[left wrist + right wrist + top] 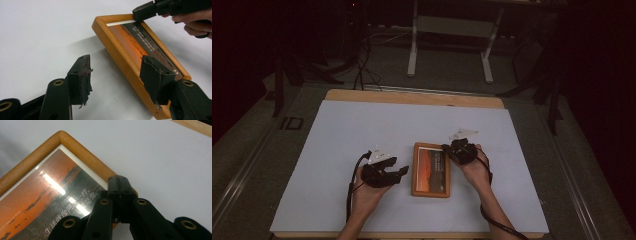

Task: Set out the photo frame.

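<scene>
From the high view, I see the wooden picture frame point(431, 170) lying flat at lower centre on the white surface point(342, 150), my left hand-held gripper point(399, 173) just to its left and my right hand-held gripper point(446, 148) at its upper right corner. In the left gripper view, my jaws stand spread, one over bare surface at lower left, one over the frame's near rail at lower right. In the right gripper view, my jaws are pressed together at centre, over the frame's edge; whether they pinch it I cannot tell.
</scene>
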The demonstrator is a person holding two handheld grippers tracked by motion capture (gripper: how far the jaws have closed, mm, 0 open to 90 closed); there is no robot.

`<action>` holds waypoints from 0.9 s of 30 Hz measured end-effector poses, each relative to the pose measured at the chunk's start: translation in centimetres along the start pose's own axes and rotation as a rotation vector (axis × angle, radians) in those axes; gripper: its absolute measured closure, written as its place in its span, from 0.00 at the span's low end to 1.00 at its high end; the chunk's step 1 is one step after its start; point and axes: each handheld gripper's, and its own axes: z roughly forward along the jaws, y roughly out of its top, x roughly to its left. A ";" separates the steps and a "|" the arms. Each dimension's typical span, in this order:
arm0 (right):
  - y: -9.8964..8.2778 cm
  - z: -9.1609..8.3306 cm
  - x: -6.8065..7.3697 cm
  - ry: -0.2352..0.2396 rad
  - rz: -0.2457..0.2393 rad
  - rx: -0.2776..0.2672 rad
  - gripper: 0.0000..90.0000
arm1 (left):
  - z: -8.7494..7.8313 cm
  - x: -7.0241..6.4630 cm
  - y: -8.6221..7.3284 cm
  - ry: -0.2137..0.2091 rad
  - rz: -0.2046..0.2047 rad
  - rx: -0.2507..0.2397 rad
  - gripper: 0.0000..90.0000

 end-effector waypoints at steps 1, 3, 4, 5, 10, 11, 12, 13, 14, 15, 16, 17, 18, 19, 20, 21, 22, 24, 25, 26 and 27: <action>0.0 0.0 0.0 0.000 -0.001 0.001 1.00 | 0.0 -0.1 0.0 0.002 0.003 0.002 0.47; 0.0 0.0 -0.1 0.001 0.002 0.002 1.00 | -0.1 -0.2 0.1 -0.004 0.005 0.002 0.47; 0.0 0.0 -0.1 0.004 0.006 0.001 1.00 | -0.1 -0.2 0.1 -0.006 0.004 0.001 0.47; -0.1 0.0 -0.2 0.004 0.009 0.002 1.00 | -0.1 -0.2 0.2 -0.009 0.003 0.001 0.47; -0.5 0.1 -0.7 0.017 0.041 -0.001 1.00 | -0.2 -0.3 0.2 -0.015 -0.001 0.001 0.46; -0.5 0.1 -0.8 0.020 0.049 -0.001 1.00 | -0.2 -0.3 0.2 -0.019 -0.004 0.003 0.46; -0.6 0.2 -0.9 0.018 0.053 0.001 1.00 | -0.2 -0.3 0.2 -0.025 -0.008 0.004 0.45; -0.7 0.2 -1.0 0.017 0.053 0.003 1.00 | -0.2 -0.3 0.2 -0.029 -0.009 0.003 0.45; -0.8 0.2 -1.0 0.015 0.053 0.006 1.00 | -0.2 -0.3 0.3 -0.032 -0.009 0.003 0.45; -0.8 0.2 -1.0 0.015 0.053 0.006 1.00 | -0.2 -0.3 0.3 -0.032 -0.009 0.003 0.45; -0.9 0.3 -1.1 0.014 0.057 0.008 1.00 | -0.1 -0.4 0.3 -0.054 -0.009 0.011 0.44; -0.9 0.3 -1.2 0.014 0.061 0.010 1.00 | 0.0 -0.5 0.3 -0.067 -0.007 0.017 0.44; -1.0 0.3 -1.2 0.014 0.059 0.013 1.00 | 0.0 -0.6 0.3 -0.072 -0.003 0.022 0.44; -1.0 0.4 -1.2 0.013 0.062 0.014 1.00 | 0.1 -0.7 0.3 -0.078 0.000 0.026 0.43; -1.1 0.4 -1.3 0.012 0.058 0.016 1.00 | 0.1 -0.8 0.3 -0.086 0.002 0.029 0.43; -1.2 0.5 -1.4 0.011 0.057 0.016 1.00 | 0.1 -0.8 0.3 -0.086 0.002 0.029 0.43; -1.2 0.5 -1.4 0.008 0.059 0.019 1.00 | 0.2 -0.9 0.4 -0.091 0.003 0.030 0.43; -1.4 0.6 -1.5 0.005 0.065 0.025 1.00 | 0.3 -0.9 0.4 -0.106 -0.002 0.033 0.42; -1.5 0.7 -1.5 0.002 0.063 0.027 1.00 | 0.2 -0.9 0.4 -0.107 -0.005 0.033 0.42; -1.6 0.8 -1.6 -0.001 0.067 0.032 1.00 | 0.2 -0.9 0.4 -0.109 -0.007 0.032 0.42; -1.7 0.8 -1.7 0.001 0.068 0.034 1.00 | 0.2 -0.9 0.4 -0.110 -0.012 0.032 0.42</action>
